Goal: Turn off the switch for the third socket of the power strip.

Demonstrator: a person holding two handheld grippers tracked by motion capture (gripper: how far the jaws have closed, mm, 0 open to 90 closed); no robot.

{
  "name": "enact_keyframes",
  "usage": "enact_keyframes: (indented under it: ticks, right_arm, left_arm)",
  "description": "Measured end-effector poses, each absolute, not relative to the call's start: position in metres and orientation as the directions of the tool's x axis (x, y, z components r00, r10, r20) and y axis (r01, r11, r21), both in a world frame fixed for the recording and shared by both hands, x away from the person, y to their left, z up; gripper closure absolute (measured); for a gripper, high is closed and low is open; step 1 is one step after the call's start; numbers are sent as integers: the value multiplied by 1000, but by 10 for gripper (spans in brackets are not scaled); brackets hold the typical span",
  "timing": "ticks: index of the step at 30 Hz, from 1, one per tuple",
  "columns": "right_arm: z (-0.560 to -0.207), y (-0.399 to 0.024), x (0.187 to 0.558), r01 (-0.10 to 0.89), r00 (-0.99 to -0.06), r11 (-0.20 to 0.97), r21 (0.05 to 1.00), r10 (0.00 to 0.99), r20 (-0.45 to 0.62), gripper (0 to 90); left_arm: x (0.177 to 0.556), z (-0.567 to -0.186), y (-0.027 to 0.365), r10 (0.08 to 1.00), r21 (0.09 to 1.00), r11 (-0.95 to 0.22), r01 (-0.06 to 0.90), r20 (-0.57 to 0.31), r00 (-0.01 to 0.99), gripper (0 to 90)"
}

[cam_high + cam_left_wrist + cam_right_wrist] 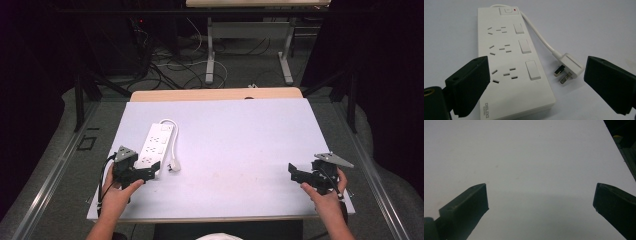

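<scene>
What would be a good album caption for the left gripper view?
Open left gripper faces a white power strip and its plug.

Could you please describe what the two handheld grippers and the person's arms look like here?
Both are black. The left gripper and right gripper each carry a grey three-cornered plate on top and trail a dark cable. Up close, their fingers are flat, blocky black pads with small holes. The forearms are bare, with no sleeves visible.

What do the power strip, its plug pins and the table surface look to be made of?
Power strip: smooth white moulded plastic, by its even sheen and rounded edges. Plug pins: metal, brassy and reflective. Table surface: matte pale sheet, possibly laminate or board; wood shows at its far edge. Cannot tell more.
</scene>
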State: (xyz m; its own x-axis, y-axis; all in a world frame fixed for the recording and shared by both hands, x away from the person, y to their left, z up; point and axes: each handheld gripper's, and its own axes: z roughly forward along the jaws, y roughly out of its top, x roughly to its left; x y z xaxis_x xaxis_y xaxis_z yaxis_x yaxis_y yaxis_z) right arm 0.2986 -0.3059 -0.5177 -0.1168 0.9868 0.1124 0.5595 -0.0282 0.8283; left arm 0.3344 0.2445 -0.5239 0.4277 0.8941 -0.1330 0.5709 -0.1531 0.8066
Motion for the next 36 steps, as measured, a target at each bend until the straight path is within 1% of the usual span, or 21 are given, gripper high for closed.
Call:
enact_keyframes:
  ticks: [2, 9, 15, 16, 17, 18, 19, 22, 27, 29, 32, 36]
  right_arm:
    - [-518, -307, 298, 567, -130, -7, 824, 987, 98, 0]
    - [-518, -305, 296, 557, -127, -14, 830, 987, 102, 0]
    - [-517, -304, 295, 568, -133, -7, 823, 986, 100, 0]
    - [-516, -303, 295, 564, -130, -14, 826, 986, 106, 0]
    - [-518, -302, 297, 536, -123, -25, 844, 987, 108, 0]
    - [-516, -303, 295, 558, -136, -11, 829, 985, 105, 8]
    - [-516, -302, 296, 547, -134, -15, 837, 985, 105, 18]
    - [-516, -304, 296, 553, -142, -5, 833, 985, 100, 29]
    - [-517, -304, 298, 536, -125, -12, 844, 988, 93, 41]
    - [-517, -304, 298, 552, -120, -20, 834, 987, 103, 54]
    - [-517, -306, 298, 559, -113, -28, 828, 988, 109, 68]
    - [-517, -309, 298, 541, -107, -28, 841, 989, 102, 68]
  left_arm:
    - [335, -523, 245, 895, 800, -159, 579, -131, 427, 73]
    - [335, -522, 244, 896, 802, -165, 575, -121, 427, 101]
    - [333, -516, 244, 900, 799, -166, 578, -118, 421, 134]
    - [333, -515, 244, 899, 798, -167, 579, -117, 421, 140]
    - [333, -514, 244, 900, 798, -169, 578, -115, 422, 147]
    - [332, -512, 245, 896, 791, -186, 582, -106, 430, 156]
    - [332, -512, 245, 896, 791, -186, 582, -106, 430, 158]
    - [333, -511, 246, 898, 793, -172, 584, -117, 424, 168]
    - [338, -507, 250, 902, 785, -153, 600, -137, 409, 192]
    - [339, -505, 251, 905, 782, -145, 606, -143, 401, 193]
    - [342, -502, 253, 906, 775, -151, 614, -140, 400, 207]
    - [345, -495, 253, 902, 765, -174, 619, -128, 412, 229]
